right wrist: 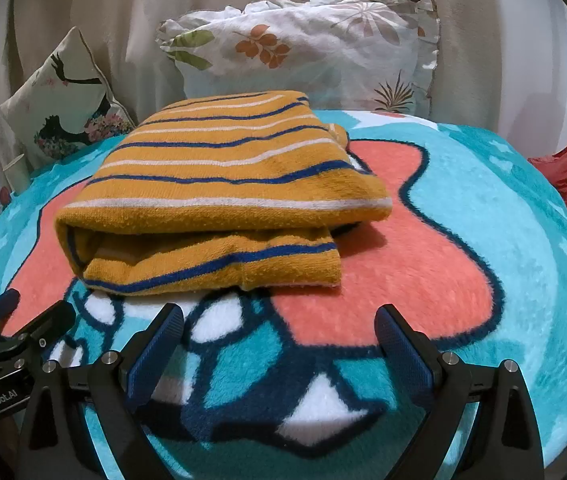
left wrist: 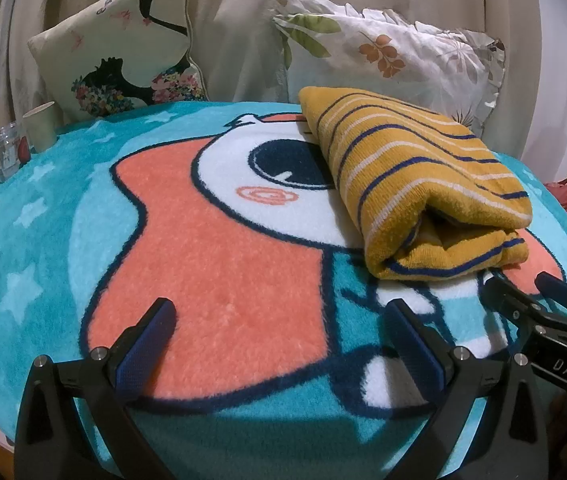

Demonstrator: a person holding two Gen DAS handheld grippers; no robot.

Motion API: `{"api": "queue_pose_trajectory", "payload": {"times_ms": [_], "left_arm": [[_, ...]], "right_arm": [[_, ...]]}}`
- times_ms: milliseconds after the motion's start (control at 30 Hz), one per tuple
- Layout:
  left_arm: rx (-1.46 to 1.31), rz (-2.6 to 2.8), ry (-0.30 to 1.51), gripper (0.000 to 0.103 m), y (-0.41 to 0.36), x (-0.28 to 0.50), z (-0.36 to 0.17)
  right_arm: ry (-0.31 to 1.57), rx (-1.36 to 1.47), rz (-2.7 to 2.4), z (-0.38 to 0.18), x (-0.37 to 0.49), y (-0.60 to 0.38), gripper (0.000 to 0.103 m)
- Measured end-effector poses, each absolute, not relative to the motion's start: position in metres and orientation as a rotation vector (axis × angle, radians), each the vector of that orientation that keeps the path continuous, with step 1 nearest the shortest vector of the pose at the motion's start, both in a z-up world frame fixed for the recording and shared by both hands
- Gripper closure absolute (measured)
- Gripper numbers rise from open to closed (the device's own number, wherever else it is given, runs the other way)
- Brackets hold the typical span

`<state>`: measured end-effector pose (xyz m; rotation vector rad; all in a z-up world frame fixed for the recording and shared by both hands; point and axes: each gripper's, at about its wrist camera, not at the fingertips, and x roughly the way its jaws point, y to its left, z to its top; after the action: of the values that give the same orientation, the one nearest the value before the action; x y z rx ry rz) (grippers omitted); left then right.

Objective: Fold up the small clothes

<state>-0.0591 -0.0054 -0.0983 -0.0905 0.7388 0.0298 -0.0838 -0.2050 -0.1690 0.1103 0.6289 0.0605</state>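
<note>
The yellow striped cloth point(right wrist: 219, 196) is folded up into a thick, soft bundle (it has blue and white stripes). It lies on the fuzzy blanket point(right wrist: 423, 264), on the pink and white part of the big cartoon picture.

The right gripper point(right wrist: 279, 330) sits just in front of the bundle. Its two fingers are spread wide apart and hold nothing. The left gripper point(left wrist: 279, 318) is beside it, on the left of the bundle, low over the pink patch. Its fingers are wide apart too, and nothing is between them.

Behind the cloth stands a leaf pillow point(right wrist: 303, 52). A pillow with a dancing lady point(left wrist: 123, 44) leans further left. A paper cup point(left wrist: 40, 125) and a small glass jar point(left wrist: 5, 156) stand at the blanket's left edge.
</note>
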Motion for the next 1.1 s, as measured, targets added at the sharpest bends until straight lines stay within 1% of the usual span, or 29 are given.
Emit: {"api": "queue_pose_trajectory", "payload": {"times_ms": [1100], "left_arm": [[-0.091,0.030,0.735,0.000,-0.0045,-0.0599,-0.0986]], "right_arm": [[0.627,0.113,0.062,-0.1680,-0.0835,-0.2084,0.005]]}}
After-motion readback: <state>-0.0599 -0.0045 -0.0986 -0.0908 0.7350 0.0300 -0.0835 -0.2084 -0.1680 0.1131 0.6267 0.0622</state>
